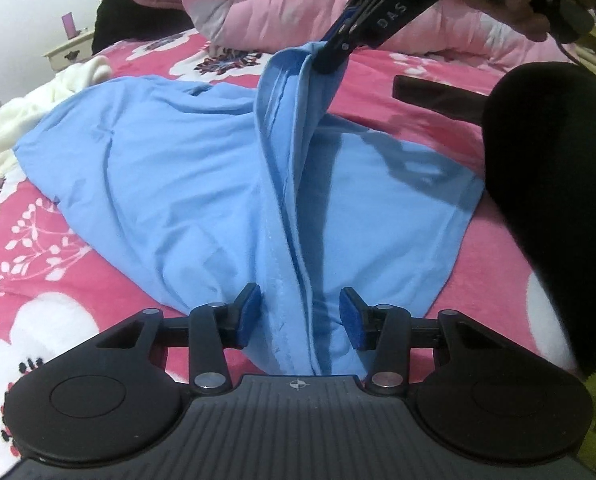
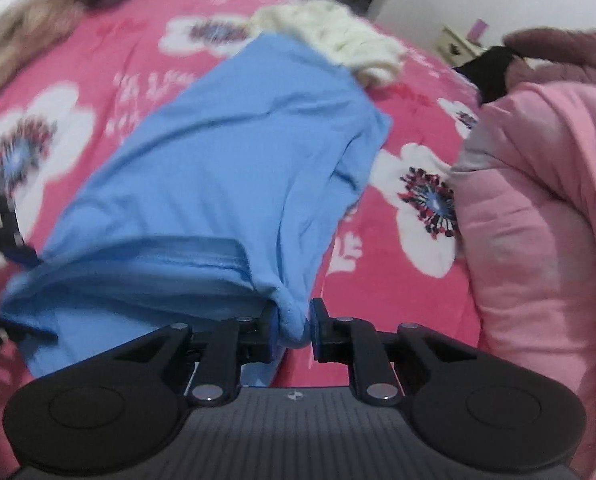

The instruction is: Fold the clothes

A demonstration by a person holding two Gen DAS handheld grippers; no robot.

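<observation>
Centrally, right gripper (image 2: pixel 293 326): jaws clamped on a bunched corner of the light blue garment (image 2: pixel 217 168), lifted clear of the bed. Same gripper in the left wrist view (image 1: pixel 330 58), coming down from upper right in a person's hand (image 1: pixel 538 16), fabric pulled up into a taut ridge toward the camera. Left gripper (image 1: pixel 300 318): jaws apart, blue pads either side of that hemmed ridge, no firm contact visible. Blue garment otherwise spread across the pink floral bedspread (image 1: pixel 37 240), far end resting against a cream knitted garment (image 2: pixel 338 36), seen also at left (image 1: pixel 37 108). Beyond the lifted corner, a pale pink quilted duvet (image 1: pixel 277 0), heaped at the bed's far side. Dark sleeve (image 1: pixel 558 200) filling the right edge of the left wrist view; flat black item (image 1: pixel 438 96) lying on the bedspread just beside it. Small cream nightstand (image 1: pixel 69 54) past the bed's edge. Right wrist view blurred.
</observation>
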